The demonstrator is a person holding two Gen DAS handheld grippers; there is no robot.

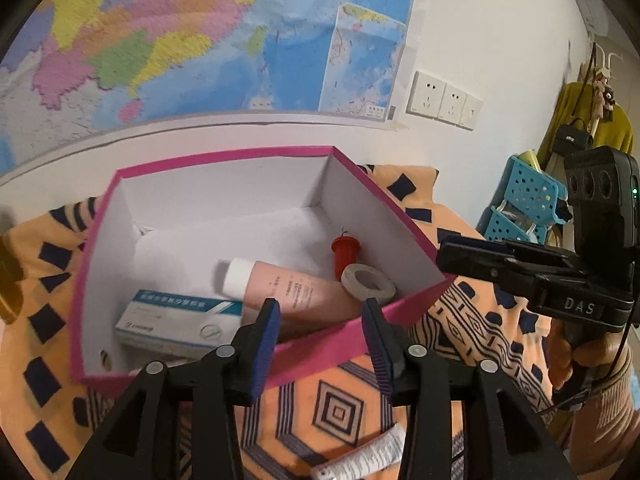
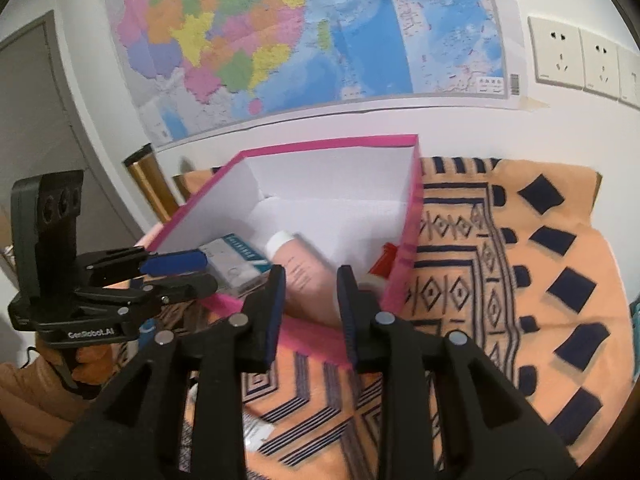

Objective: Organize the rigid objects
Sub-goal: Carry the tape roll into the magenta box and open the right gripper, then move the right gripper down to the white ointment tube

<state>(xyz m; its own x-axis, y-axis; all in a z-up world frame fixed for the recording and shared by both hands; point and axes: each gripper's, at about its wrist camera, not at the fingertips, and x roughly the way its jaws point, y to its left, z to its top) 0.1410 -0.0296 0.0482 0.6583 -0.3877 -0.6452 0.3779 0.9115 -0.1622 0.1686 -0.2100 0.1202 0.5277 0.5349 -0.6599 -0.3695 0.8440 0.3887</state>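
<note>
Left gripper (image 1: pixel 320 320) wide, empty, at lower centre over box (image 1: pixel 352 332) — right gripper (image 2: pixel 312 292) wide too — white tube (image 1: pixel 360 460) bottom-frame probably next.

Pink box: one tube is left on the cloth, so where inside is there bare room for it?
The box's far half is bare, back to the rear wall. The near end is crowded: carton, pink tube, tape roll, red piece. The white tube lies outside.
</note>
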